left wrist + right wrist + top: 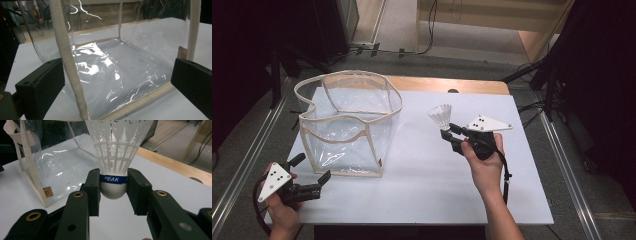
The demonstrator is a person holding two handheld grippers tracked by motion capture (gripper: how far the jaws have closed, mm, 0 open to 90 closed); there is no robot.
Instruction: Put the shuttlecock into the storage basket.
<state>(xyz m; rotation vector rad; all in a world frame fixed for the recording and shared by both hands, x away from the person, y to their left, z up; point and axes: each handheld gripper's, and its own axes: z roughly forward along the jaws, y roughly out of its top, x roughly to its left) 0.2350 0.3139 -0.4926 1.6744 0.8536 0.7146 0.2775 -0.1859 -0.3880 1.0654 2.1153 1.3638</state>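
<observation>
A white plastic shuttlecock (440, 117) (115, 157) with a blue band is held upright, skirt up, above the white table. My right gripper (446, 133) (113, 190) is shut on its rounded cork base, right of a clear plastic bag (348, 122) (37, 167) with cream fabric trim. The bag stands open-topped at the table's left. My left gripper (311, 168) (117, 85) is open at the front left corner, jaws wide apart and pointing at the bag's (107, 67) near side without touching it.
The white table top (427, 170) has a wooden strip (447, 84) along its far edge. Dark stands and cables crowd the floor beyond and to both sides. A small tan label (47, 192) sits on the bag's lower corner.
</observation>
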